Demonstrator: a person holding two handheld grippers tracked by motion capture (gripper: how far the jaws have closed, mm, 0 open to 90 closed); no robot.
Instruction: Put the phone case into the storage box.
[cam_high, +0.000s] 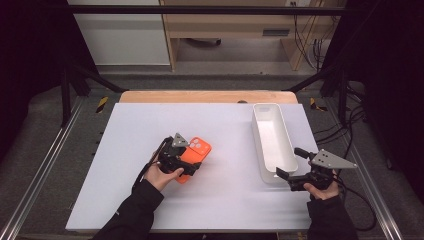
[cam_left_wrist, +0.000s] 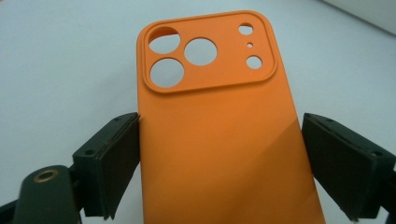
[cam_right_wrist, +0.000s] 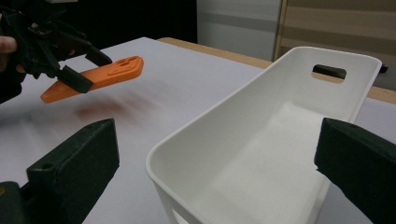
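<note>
An orange phone case with round camera cut-outs hangs tilted a little above the white table, its shadow below it. My left gripper is shut on its long sides, one black pad at each edge. From the right gripper view the lifted case and the left gripper show at the far left. My right gripper stands open at the near end of a white bin, its jaws wide to either side of the bin's end without touching it.
The long white bin has a handle slot in its far end and nothing inside. The table mat ends at a wooden strip at the back. Black frame bars and cables stand at the right.
</note>
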